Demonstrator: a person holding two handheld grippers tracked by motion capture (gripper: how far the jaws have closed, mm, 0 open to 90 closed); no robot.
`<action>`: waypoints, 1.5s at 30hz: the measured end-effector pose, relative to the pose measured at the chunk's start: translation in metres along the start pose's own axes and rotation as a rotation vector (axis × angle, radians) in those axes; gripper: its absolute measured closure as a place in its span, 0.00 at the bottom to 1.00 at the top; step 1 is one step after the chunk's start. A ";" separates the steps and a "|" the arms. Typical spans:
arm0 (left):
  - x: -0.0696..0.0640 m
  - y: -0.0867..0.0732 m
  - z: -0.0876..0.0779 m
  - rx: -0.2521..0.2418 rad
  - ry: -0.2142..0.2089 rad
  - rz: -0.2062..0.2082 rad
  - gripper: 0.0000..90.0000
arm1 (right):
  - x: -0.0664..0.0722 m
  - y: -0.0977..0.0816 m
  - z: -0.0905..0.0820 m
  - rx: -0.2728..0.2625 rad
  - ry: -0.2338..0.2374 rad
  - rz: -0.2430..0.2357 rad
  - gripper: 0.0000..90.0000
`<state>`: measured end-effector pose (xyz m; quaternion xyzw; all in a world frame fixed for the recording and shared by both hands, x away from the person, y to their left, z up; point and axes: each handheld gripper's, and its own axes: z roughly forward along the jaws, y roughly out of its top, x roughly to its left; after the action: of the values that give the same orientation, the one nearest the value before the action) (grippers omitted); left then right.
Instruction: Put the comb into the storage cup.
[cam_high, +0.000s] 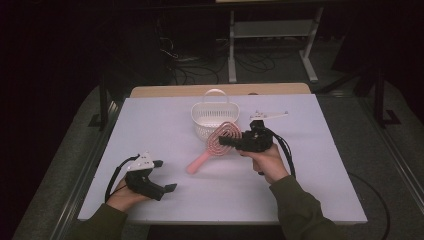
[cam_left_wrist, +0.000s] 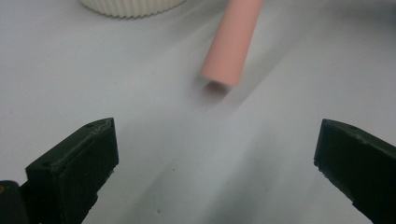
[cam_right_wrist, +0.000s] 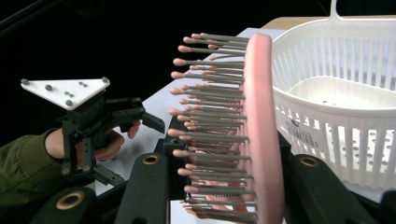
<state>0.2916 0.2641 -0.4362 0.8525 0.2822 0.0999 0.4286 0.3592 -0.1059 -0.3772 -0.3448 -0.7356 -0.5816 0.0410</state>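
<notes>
From the high view, the pink hairbrush (cam_high: 212, 147) lies slantwise over the white surface (cam_high: 165, 120), its long axis running from the handle end at the lower left, toward the person, up to the oval head at the upper right. The head sits just in front of the white basket (cam_high: 215, 119), near its wall, and the right tool (cam_high: 234, 142) is clamped on that head. The handle end hangs free, slanting down toward the surface. The left tool (cam_high: 165, 176) rests near the front left of the surface, well apart from the brush, its jaws spread wide with nothing between them.

In the left gripper view, the two black jaws stand far apart at the bottom corners, bare surface between them. The round end of the pink handle (cam_left_wrist: 231, 46) points toward the camera from above, just off the surface with a shadow under it. The ribbed foot of the basket (cam_left_wrist: 130, 7) shows at the top edge.

In the right gripper view, the brush head (cam_right_wrist: 259, 135) stands on edge between the closed jaws, bristles (cam_right_wrist: 210, 121) pointing left. The basket (cam_right_wrist: 341, 107) stands just beside it on the right; the left tool (cam_right_wrist: 126, 140) is farther off at the left, jaws parted.
</notes>
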 end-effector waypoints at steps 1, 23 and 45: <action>0.000 0.000 0.001 0.006 -0.003 0.000 0.00 | 0.000 0.000 0.000 -0.001 0.000 0.001 0.70; -0.001 -0.002 0.004 0.052 0.007 0.008 0.00 | -0.001 0.011 -0.020 -0.059 -0.026 -0.014 0.70; -0.001 -0.001 0.003 0.045 0.020 -0.013 0.00 | -0.001 0.048 -0.038 -0.128 -0.053 -0.044 0.70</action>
<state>0.2919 0.2624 -0.4384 0.8590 0.2943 0.0989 0.4071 0.3735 -0.1357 -0.3258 -0.3457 -0.7051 -0.6190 -0.0137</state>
